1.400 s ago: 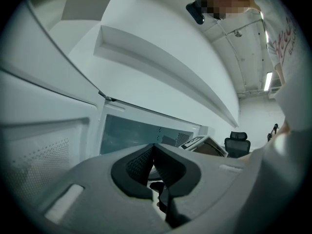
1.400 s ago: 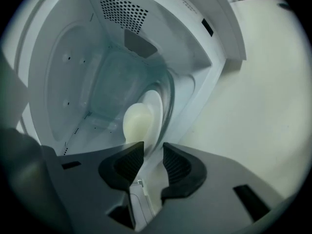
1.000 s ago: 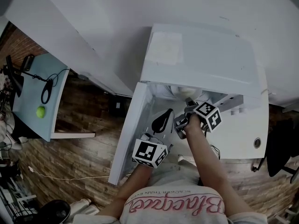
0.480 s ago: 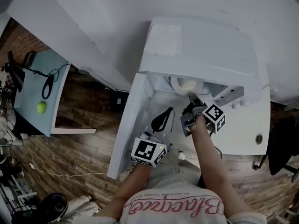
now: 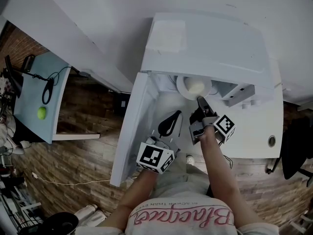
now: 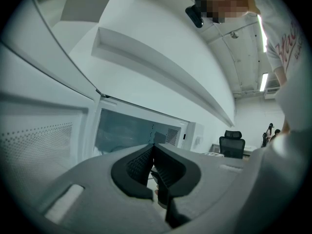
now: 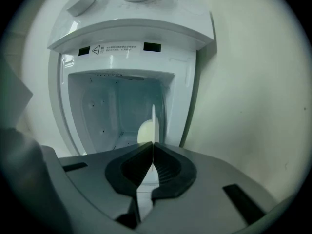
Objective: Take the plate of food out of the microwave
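Note:
The white microwave (image 5: 210,48) stands with its door (image 5: 131,131) swung open to the left. Just inside the opening sits a white plate (image 5: 184,84) bearing a pale round piece of food (image 5: 195,87). My right gripper (image 5: 200,102) is shut on the plate's near rim. In the right gripper view the plate (image 7: 153,123) shows edge-on, clamped between the right gripper (image 7: 152,144), with the food (image 7: 145,132) beside it. My left gripper (image 5: 175,115) hangs shut and holding nothing between door and opening. The left gripper view has the left gripper (image 6: 154,147) facing the cavity (image 6: 126,130).
The microwave rests on a white counter (image 5: 254,148) with a round hole (image 5: 272,141). To the left, over wooden floor, a pale blue table (image 5: 32,124) carries a green ball (image 5: 42,112) and a black cable (image 5: 48,91). A black office chair (image 6: 231,143) stands far off.
My right gripper has rolled and closed on the plate's rim. More of the plate and food now shows at the opening. The left gripper has stayed where it was.

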Action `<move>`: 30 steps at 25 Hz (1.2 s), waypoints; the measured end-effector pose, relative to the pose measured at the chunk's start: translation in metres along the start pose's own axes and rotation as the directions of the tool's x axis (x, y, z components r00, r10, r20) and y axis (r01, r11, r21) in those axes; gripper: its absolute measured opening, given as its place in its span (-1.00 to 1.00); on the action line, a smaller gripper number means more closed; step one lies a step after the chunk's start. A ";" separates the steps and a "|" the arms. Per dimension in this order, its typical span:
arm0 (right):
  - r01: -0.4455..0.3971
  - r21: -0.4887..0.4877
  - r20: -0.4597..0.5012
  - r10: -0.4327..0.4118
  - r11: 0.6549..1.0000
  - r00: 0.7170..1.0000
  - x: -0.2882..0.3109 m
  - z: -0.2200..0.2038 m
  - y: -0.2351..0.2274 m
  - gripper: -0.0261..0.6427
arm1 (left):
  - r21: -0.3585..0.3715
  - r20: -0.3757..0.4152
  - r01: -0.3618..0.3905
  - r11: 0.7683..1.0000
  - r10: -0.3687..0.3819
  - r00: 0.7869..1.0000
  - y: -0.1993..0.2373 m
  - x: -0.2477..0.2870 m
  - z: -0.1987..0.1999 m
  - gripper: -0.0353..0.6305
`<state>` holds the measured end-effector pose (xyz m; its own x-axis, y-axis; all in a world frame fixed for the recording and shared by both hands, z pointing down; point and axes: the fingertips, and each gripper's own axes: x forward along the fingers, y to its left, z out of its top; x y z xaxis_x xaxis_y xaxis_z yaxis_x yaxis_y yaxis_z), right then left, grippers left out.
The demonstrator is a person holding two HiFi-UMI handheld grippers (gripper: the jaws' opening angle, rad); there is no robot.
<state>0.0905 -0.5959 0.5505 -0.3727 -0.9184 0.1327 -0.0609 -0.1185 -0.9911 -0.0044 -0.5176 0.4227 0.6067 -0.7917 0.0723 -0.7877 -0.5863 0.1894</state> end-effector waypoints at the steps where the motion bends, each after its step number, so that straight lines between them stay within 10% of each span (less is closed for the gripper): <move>1: -0.009 0.000 0.002 0.009 1.000 1.000 -0.001 0.000 -0.001 -0.87 | -0.001 -0.002 0.001 1.000 -0.001 1.000 -0.001 -0.001 -0.001 -0.88; 30: 0.041 0.030 -0.059 -0.039 0.999 0.997 0.016 -0.011 -0.003 -0.85 | -0.005 -0.008 -0.020 1.000 0.020 1.000 0.004 -0.005 -0.005 -0.88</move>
<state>0.0746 -0.6063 0.5559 -0.4240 -0.8892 0.1717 -0.0484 -0.1671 -0.9848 -0.0101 -0.5153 0.4282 0.5915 -0.8020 0.0835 -0.7992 -0.5694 0.1927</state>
